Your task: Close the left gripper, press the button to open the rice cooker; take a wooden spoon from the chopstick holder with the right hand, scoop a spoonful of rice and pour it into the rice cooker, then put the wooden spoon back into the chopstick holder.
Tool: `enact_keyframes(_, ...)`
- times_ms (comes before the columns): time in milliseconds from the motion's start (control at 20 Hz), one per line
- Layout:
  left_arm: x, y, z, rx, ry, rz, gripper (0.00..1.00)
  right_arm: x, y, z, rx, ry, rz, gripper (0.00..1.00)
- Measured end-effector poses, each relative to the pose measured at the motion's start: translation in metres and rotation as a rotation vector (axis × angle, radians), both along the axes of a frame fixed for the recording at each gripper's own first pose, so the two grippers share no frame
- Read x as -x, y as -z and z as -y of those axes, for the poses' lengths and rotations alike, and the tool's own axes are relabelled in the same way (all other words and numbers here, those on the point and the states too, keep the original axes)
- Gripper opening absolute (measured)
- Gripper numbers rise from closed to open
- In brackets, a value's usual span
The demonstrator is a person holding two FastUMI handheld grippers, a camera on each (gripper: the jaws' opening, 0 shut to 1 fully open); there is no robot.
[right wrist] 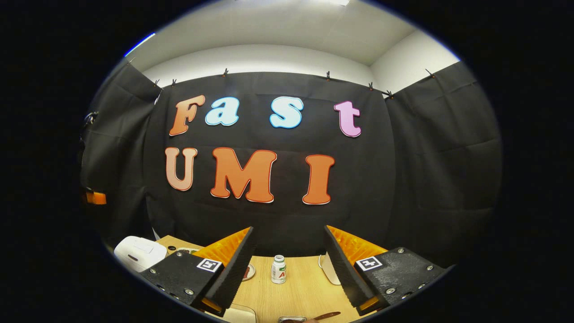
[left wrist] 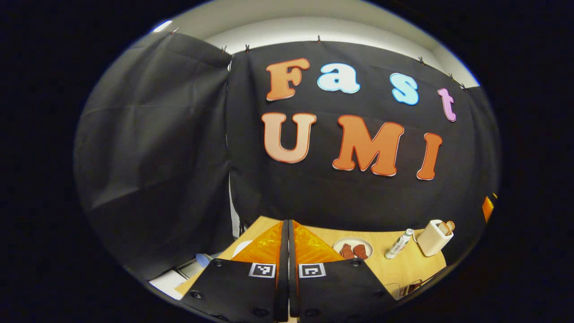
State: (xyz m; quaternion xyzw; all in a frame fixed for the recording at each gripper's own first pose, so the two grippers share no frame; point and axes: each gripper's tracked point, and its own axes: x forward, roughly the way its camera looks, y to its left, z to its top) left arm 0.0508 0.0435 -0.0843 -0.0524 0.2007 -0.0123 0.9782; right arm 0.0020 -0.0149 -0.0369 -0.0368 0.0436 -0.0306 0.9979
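In the left gripper view, the left claw (left wrist: 287, 233) is pressed fully closed, holding nothing, above the wooden surface (left wrist: 403, 267). To its right stand a plate (left wrist: 353, 248), a bottle (left wrist: 399, 243) and the chopstick holder (left wrist: 433, 237). In the right gripper view, the rice cooker (right wrist: 139, 252) sits far left; the right claw (right wrist: 289, 244) gapes wide, empty.

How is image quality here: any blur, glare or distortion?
Left gripper view: sharp, strong fisheye bending; the table is squeezed low, the chopstick holder leans. Right gripper view: sharp too, bright ceiling glare on top, rice cooker warped at the edge.
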Motion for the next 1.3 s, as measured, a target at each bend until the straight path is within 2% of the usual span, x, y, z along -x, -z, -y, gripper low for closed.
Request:
enact_keyframes(50, 0.001, 0.015, -0.004, 0.019, 0.0, -0.059, 0.05, 0.001, 0.005, 0.001, 0.002, 0.006, -0.012, 0.93)
enact_keyframes(100, 0.002, 0.03, -0.007, 0.034, -0.001, -0.123, 0.05, 0.001, 0.009, 0.001, 0.005, 0.009, -0.022, 0.96)
enact_keyframes(150, 0.002, 0.047, -0.011, 0.046, -0.002, -0.183, 0.05, 0.002, 0.014, 0.003, 0.013, 0.017, -0.031, 0.93)
enact_keyframes(250, 0.005, 0.082, -0.021, 0.088, -0.009, -0.311, 0.05, 0.002, 0.026, 0.006, 0.023, 0.031, -0.054, 0.96)
enact_keyframes(300, 0.006, 0.096, -0.023, 0.118, -0.012, -0.365, 0.05, 0.003, 0.031, 0.006, 0.024, 0.037, -0.068, 0.93)
enact_keyframes(400, 0.01, 0.126, -0.027, 0.162, -0.021, -0.479, 0.05, 0.003, 0.042, 0.007, 0.025, 0.047, -0.092, 0.93)
enact_keyframes(550, 0.021, 0.161, -0.024, 0.231, -0.011, -0.607, 0.05, 0.002, 0.056, 0.006, 0.017, 0.063, -0.122, 0.93)
enact_keyframes(650, 0.023, 0.182, -0.021, 0.241, -0.003, -0.671, 0.05, 0.001, 0.062, 0.006, 0.012, 0.072, -0.135, 0.93)
enact_keyframes(800, 0.023, 0.207, -0.012, 0.259, 0.001, -0.74, 0.05, 0.003, 0.075, 0.007, 0.005, 0.09, -0.162, 0.93)
enact_keyframes(900, 0.019, 0.207, -0.014, 0.272, 0.002, -0.742, 0.05, 0.004, 0.082, 0.008, 0.006, 0.102, -0.178, 0.93)
enact_keyframes(1100, 0.023, 0.211, -0.015, 0.221, 0.029, -0.773, 0.06, 0.001, 0.093, 0.006, 0.006, 0.111, -0.199, 0.93)
enact_keyframes(1200, 0.021, 0.203, -0.017, 0.205, 0.014, -0.751, 0.06, 0.002, 0.099, 0.006, 0.004, 0.102, -0.22, 0.94)
enact_keyframes(1300, 0.009, 0.177, -0.017, 0.173, 0.023, -0.631, 0.06, 0.005, 0.108, 0.012, 0.007, 0.107, -0.245, 0.94)
